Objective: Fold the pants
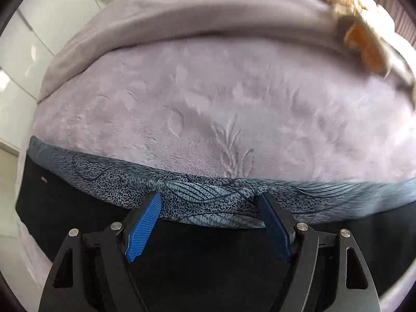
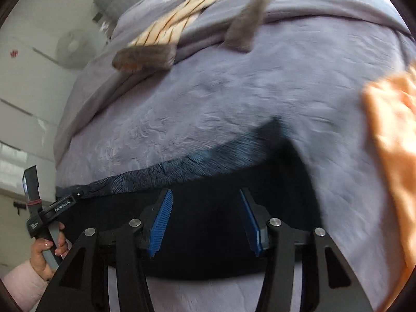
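Dark navy pants [image 1: 78, 202] lie flat on a lilac bedspread [image 1: 208, 109], with a blue patterned lining band [image 1: 208, 197] turned out along their far edge. My left gripper [image 1: 209, 202] is open, its blue pads on either side of that band. In the right wrist view the same pants [image 2: 208, 223] lie below my right gripper [image 2: 205, 197], which is open just above the dark cloth near the patterned edge [image 2: 182, 166]. The left gripper [image 2: 70, 199] shows at the pants' left end, held by a hand [image 2: 44, 252].
A grey blanket [image 1: 182, 13] is folded back at the far side of the bed. A striped tan garment [image 2: 169, 26] lies on it. An orange cloth [image 2: 392, 140] lies at the right. White wall and a fan [image 2: 74, 48] are on the left.
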### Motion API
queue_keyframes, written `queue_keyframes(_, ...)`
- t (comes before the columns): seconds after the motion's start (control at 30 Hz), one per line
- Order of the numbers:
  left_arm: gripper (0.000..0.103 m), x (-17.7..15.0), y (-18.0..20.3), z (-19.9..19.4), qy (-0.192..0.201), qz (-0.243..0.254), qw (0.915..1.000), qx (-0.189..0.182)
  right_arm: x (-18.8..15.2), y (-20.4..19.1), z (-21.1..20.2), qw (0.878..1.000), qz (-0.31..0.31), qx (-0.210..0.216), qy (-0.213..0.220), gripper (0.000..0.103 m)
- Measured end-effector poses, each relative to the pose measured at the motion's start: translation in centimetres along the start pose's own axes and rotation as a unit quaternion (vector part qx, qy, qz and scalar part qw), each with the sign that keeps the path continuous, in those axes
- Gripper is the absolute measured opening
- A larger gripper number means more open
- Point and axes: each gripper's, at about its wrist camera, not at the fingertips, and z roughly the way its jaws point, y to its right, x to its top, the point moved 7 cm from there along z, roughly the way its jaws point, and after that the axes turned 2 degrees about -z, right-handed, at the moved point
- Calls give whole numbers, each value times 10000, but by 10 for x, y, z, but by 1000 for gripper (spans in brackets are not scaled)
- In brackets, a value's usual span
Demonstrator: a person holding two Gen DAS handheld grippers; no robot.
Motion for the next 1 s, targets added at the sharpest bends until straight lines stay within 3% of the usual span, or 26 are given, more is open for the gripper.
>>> queue_keyframes(0.03,82,1,4,6,116,188,9997,145,1,1,18,9993,-148,-303,-145,55)
queue_keyframes(0.07,83,2,5,8,179,282,9992,225,2,5,28,9981,-213,-530,-224,47)
queue_keyframes(0.1,84,4,4,11,183,294,9992,218,-1,15,36,9965,-253,-738,-307,28)
queue_keyframes(0.17,84,11,-7,13,87,67,9999,-1,-5,39,28,9968,-50,-773,-203,5)
queue_keyframes(0.23,84,17,-29,12,4,-120,9998,142,-7,58,17,9971,240,-701,-152,0)
queue_keyframes(0.33,84,16,-62,-5,-14,-260,9996,108,-11,71,-3,9965,660,-508,-120,4)
queue_keyframes(0.4,84,7,-86,-17,27,-244,9997,97,-14,61,-16,9964,780,-307,-115,17)
queue_keyframes(0.43,84,1,-95,-20,15,-222,9997,130,-22,47,-24,9959,877,184,-106,19)
queue_keyframes(0.5,84,-12,-110,-24,-38,-173,9997,165,-43,18,-28,9900,1021,958,-199,39)
queue_keyframes(0.6,84,-24,-122,-22,-68,-96,9998,189,-67,-36,-12,9850,773,1450,-519,41)
queue_keyframes(0.73,84,-21,-123,-10,-32,-195,9997,130,-54,-108,23,9856,-186,1515,-723,41)
queue_keyframes(0.8,84,-14,-121,-1,0,-286,9995,125,-48,-147,44,9801,-638,1631,-933,41)
queue_keyframes(0.87,91,-4,-126,15,73,-404,9991,65,-45,-177,62,9767,-1010,1570,-1060,41)
queue_keyframes(0.9,99,0,-131,21,128,-502,9987,34,-45,-191,72,9762,-1163,1457,-1111,41)
queue_keyframes(1.0,100,7,-148,35,-93,-750,9958,-521,-52,-208,88,9797,-1079,1208,-1184,41)
